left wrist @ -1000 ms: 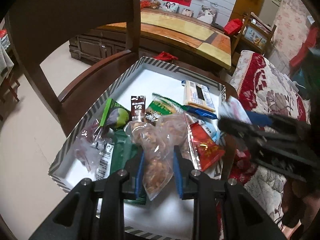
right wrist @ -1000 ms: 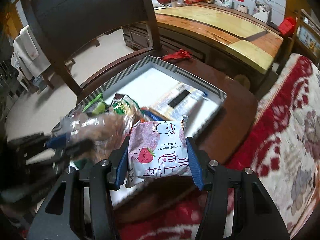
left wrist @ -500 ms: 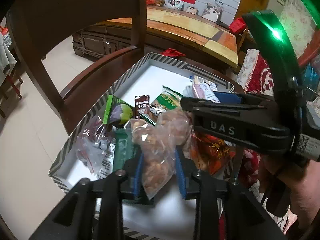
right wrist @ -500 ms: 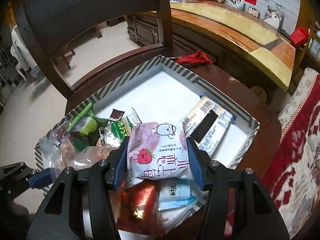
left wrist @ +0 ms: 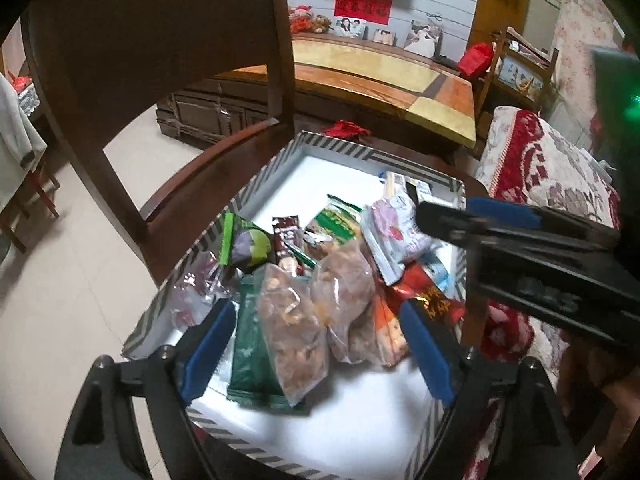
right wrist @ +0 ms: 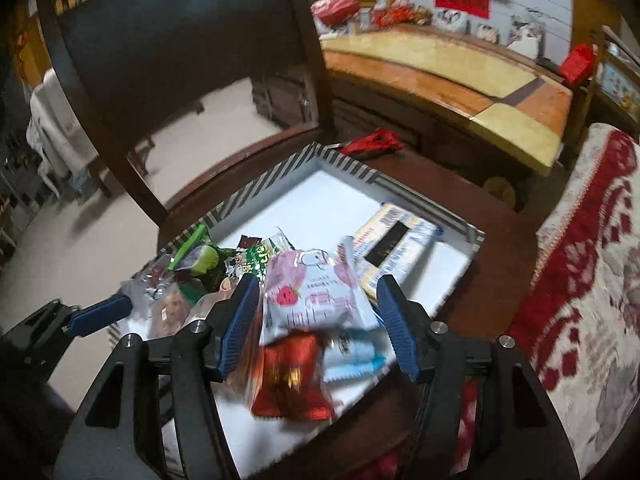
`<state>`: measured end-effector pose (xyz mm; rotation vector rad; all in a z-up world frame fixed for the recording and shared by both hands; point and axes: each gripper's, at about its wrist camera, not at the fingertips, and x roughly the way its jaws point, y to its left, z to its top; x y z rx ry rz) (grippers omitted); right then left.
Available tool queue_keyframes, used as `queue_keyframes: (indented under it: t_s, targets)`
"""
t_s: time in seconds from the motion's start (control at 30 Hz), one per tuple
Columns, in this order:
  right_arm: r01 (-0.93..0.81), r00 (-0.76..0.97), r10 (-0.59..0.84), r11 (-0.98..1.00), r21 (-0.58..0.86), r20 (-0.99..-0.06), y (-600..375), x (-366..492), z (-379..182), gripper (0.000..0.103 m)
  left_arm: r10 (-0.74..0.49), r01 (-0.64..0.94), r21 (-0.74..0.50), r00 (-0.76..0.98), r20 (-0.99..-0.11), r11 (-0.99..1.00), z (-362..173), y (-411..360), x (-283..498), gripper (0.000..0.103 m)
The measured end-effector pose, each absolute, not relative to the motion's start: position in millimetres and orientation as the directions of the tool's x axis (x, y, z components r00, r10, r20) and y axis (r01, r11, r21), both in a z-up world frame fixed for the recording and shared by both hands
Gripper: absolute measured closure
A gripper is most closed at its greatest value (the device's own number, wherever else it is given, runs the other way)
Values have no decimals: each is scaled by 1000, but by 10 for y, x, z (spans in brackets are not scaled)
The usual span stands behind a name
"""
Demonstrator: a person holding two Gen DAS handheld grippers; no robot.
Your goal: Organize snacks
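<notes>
A white box with a striped rim sits on a dark wooden chair and holds several snack packs. My left gripper is open over the box; the clear bag of nuts lies free between its fingers on a green packet. My right gripper is open; the pink strawberry pack lies between its fingers, resting on a red pack. The right gripper also shows in the left wrist view, beside the pink pack.
A cream and black long pack lies at the box's far right. A red floral cushion lies to the right. The chair back rises on the left. A small red pouch lies on the seat behind the box.
Both grippers have opened. The left let go of the nut bag and the right let go of the pink pack, which now lie in the box.
</notes>
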<state>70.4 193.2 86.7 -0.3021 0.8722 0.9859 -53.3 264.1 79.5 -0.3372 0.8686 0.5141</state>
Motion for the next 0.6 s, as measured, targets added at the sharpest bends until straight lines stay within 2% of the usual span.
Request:
queue_keyframes:
  t_s: [0.17, 0.6]
  targets:
    - [-777, 345, 614, 611, 152, -710, 1425, 555, 986, 42, 287, -564, -83, 535, -795, 822, 814, 2528, -563, 16]
    - [-647, 486, 549, 749, 142, -680, 399, 136, 1031, 40, 263, -483, -60, 571, -778, 873, 923, 1902, -612, 15]
